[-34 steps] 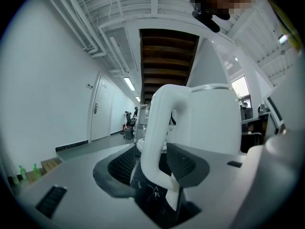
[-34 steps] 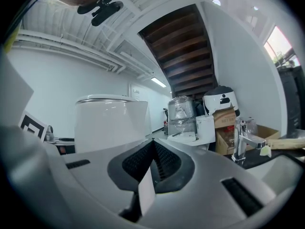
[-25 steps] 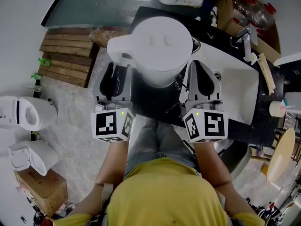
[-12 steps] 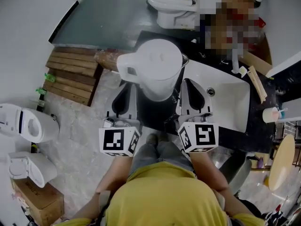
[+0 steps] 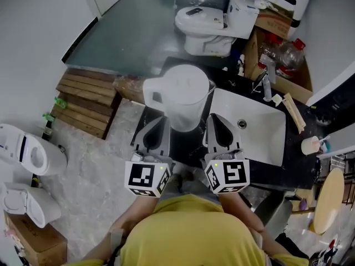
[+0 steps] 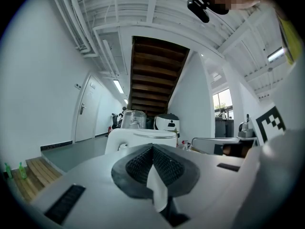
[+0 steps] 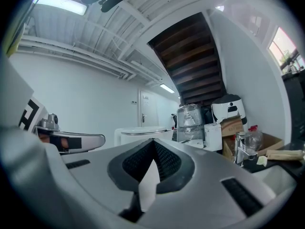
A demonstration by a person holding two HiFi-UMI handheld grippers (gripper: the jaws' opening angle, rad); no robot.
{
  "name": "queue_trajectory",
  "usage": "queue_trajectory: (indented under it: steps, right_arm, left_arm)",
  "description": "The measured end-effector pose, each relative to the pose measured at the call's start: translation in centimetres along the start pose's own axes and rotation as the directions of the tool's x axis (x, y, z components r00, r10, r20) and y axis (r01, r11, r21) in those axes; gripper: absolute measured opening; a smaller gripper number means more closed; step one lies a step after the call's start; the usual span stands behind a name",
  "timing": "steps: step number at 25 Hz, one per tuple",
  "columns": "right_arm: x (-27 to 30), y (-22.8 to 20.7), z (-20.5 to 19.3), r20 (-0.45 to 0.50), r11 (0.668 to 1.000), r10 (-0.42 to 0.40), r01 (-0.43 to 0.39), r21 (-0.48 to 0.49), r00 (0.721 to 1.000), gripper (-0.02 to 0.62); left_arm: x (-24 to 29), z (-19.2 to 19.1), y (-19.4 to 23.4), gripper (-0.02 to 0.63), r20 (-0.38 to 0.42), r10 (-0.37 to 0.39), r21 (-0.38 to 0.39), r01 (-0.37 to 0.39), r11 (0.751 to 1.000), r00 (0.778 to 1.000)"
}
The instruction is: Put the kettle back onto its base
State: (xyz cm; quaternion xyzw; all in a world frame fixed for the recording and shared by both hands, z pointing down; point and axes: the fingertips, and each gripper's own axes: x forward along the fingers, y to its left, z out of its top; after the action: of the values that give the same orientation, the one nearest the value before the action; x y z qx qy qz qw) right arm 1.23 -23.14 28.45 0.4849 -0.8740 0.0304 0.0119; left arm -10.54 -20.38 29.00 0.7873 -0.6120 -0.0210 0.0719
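White kettle seen from above: a smooth, rounded jug with a closed lid and a projecting part on its left side. It stands at the left end of a black counter, just beside a white rectangular basin. Whether a base lies under it cannot be told.

The left gripper and the right gripper flank the kettle from below in the head view. The left gripper's jaws have just been closing and now meet, with nothing between them. The right gripper's ribbed pads are likewise pressed together on nothing.

A faucet stands behind the basin. The floor is pale speckled stone, and a wooden slatted platform lies on it to the left. White toilets stand beyond the counter and at far left, with a cardboard box at lower left.

The only markings are the black-and-white square patterns on each marker cube. No lettering is legible.
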Motion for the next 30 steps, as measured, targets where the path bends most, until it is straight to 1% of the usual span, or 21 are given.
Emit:
queue_trajectory:
  steps: [9, 17, 20, 22, 24, 26, 30]
  right_arm:
    - [-2.4, 1.5, 1.0, -0.009, 0.997, 0.077, -0.077, -0.019, 0.997, 0.015]
    - [-4.2, 2.5, 0.7, -0.034, 0.988, 0.152, -0.153, -0.016, 0.988, 0.015]
    - [-4.6, 3.0, 0.2, -0.053, 0.982, 0.184, -0.186, -0.038, 0.981, 0.015]
    - [-4.8, 3.5, 0.1, -0.043, 0.977, 0.211, -0.212, -0.024, 0.976, 0.015]
    - [-4.7, 3.6, -0.1, -0.040, 0.973, 0.231, -0.232, -0.019, 0.972, 0.015]
    - [-4.6, 3.5, -0.4, -0.043, 0.971, 0.237, -0.238, -0.026, 0.971, 0.015]
    - [-4.2, 3.1, -0.5, -0.046, 0.970, 0.243, -0.244, -0.021, 0.969, 0.015]
  left_arm:
    - [-1.2, 1.4, -3.8, 0.009, 0.029, -0.055, 0.021, 0.055, 0.998, 0.998]
    - [-1.7, 0.9, -7.0, 0.009, 0.017, -0.090, 0.030, 0.090, 0.996, 0.996]
    - [-2.1, -0.1, -7.5, 0.009, 0.006, -0.081, -0.006, 0.081, 0.997, 0.997]
    - [-2.2, -0.5, -7.5, 0.009, 0.003, -0.067, -0.026, 0.067, 0.997, 0.998]
    - [-2.3, -0.7, -7.5, 0.009, 0.016, -0.058, -0.034, 0.058, 0.998, 0.998]
    - [-2.3, -1.1, -7.4, 0.009, 0.016, -0.055, -0.038, 0.056, 0.998, 0.998]
    - [-2.4, -2.0, -6.9, 0.009, -0.009, -0.041, -0.046, 0.041, 0.998, 0.999]
